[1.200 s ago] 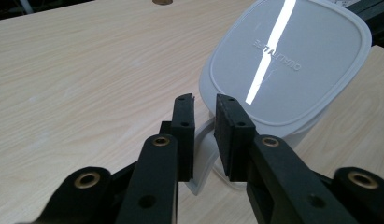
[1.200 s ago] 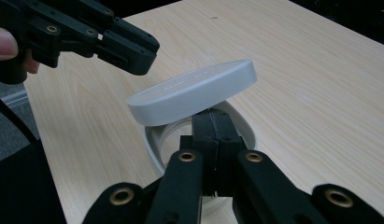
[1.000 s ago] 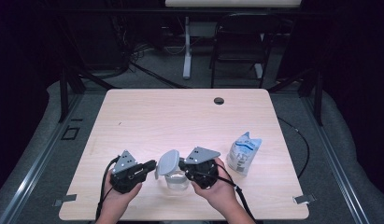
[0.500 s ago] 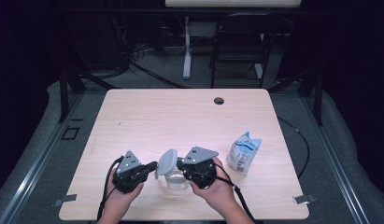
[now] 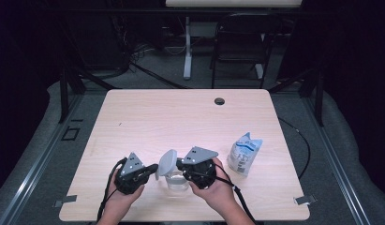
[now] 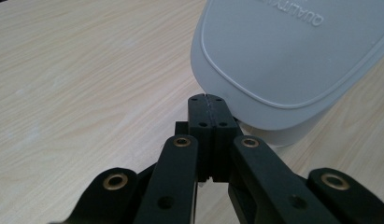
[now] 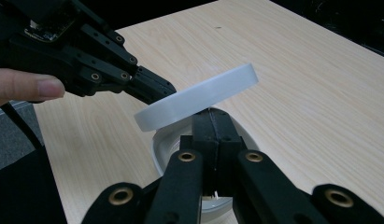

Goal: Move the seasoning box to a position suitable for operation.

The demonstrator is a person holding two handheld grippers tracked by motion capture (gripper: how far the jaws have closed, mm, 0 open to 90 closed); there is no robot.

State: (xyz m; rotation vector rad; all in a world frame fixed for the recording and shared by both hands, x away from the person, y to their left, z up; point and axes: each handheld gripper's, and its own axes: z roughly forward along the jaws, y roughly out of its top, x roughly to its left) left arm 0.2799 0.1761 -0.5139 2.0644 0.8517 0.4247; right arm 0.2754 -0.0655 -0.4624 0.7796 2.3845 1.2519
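Your left gripper [image 5: 152, 168] has its jaws clenched on the near edge of the pale grey oval plastic lid [image 5: 167, 162], and that pinch is what props the lid up at a slant instead of letting it lie flat. In the left gripper view the two black jaws meet with no gap right at the lid [image 6: 292, 60] rim, so the grip looks thin: you have only the lip, which is probably why the lid tilts rather than lifts level.

Your right gripper [image 5: 180, 165] is closed on the rim of the clear round plastic container [image 5: 177, 182], which sits on the light wooden table [image 5: 181, 122] near the front edge, between your two hands. That hold seems meant to pin the container [image 7: 162, 144] down while the other hand peels the lid [image 7: 199, 95] away; without it the tub would likely ride up with the lid.

The white and blue pouch [image 5: 245, 153] stands well apart to the right, out of the way of both hands.
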